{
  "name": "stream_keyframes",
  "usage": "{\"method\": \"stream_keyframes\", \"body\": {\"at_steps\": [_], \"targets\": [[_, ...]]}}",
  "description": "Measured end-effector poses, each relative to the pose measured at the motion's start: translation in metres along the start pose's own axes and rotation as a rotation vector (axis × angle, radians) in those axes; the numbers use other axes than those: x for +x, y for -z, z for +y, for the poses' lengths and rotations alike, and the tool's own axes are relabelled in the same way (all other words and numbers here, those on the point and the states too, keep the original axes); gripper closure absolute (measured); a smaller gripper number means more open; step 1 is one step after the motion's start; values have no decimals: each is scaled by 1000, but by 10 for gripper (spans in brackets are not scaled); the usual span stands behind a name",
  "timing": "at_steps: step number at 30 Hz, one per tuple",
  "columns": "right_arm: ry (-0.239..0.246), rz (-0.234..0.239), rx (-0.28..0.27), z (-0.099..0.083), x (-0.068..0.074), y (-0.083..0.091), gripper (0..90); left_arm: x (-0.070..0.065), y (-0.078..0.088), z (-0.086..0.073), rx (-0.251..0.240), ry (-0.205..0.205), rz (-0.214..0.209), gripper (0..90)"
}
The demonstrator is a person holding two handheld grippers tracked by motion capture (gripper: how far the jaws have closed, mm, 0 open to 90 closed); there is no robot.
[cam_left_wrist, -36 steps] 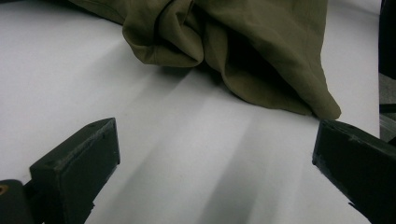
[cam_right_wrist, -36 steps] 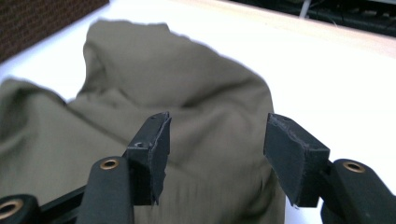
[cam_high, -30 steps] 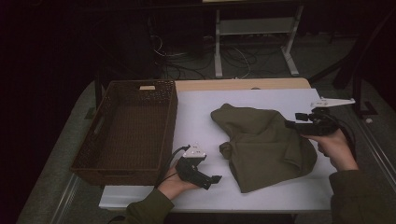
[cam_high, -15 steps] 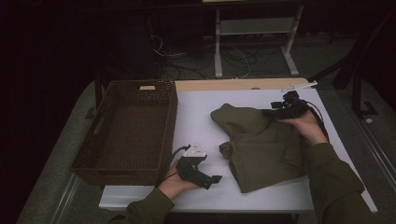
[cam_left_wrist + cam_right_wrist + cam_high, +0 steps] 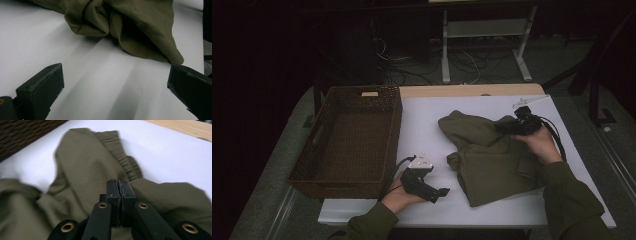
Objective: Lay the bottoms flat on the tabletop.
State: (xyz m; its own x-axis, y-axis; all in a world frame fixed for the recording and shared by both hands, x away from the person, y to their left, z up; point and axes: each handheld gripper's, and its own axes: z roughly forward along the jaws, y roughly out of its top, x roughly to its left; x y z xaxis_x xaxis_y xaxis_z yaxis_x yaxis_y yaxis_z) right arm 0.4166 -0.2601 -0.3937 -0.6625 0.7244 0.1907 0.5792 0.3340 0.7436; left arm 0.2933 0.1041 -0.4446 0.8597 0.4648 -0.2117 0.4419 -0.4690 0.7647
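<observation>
An olive-green garment (image 5: 492, 165) lies crumpled on the white table (image 5: 424, 125), right of centre. My right gripper (image 5: 503, 127) is low over its far right part. Its jaws have just been closing and now meet on a fold of the fabric beside the gathered waistband (image 5: 125, 162). In the right gripper view the right gripper (image 5: 117, 185) shows both jaws pressed together with the cloth (image 5: 82, 170) bunched at their tips. My left gripper (image 5: 438, 192) rests near the table's front edge, left of the garment, open, with bare table between its jaws; the garment (image 5: 125, 25) lies ahead of it.
A dark woven basket (image 5: 344, 185) stands on the left part of the table, with nothing inside that I can see. A strip of wooden tabletop (image 5: 472, 91) shows at the far edge. Behind the table are cables and a white frame (image 5: 484, 30) on the floor.
My right hand has moved left from the table's right edge onto the garment and sunk a little, and its jaws have gone from apart to together. The left hand has stayed put.
</observation>
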Motion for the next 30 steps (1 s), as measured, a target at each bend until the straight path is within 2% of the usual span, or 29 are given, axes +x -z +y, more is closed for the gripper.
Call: {"method": "stream_keyframes", "body": {"at_steps": [6,9,16,20,23,27,30], "targets": [[58,57,-6,-13,27,13,880,0,-1,0,3,-1,0,0],[92,62,17,-22,42,17,882,0,-1,0,0,0,1,0],[123,95,54,-39,68,22,883,0,1,0,-4,-5,4,0],[148,98,108,-54,87,16,884,0,2,0,-3,-2,4,0],[143,112,141,-65,94,11,884,-1,2,0,-3,-5,4,0],[139,109,176,-75,99,2,884,-1,1,0,0,-7,2,0],[147,89,203,-79,101,-5,883,-2,0,1,1,-7,0,0]]}}
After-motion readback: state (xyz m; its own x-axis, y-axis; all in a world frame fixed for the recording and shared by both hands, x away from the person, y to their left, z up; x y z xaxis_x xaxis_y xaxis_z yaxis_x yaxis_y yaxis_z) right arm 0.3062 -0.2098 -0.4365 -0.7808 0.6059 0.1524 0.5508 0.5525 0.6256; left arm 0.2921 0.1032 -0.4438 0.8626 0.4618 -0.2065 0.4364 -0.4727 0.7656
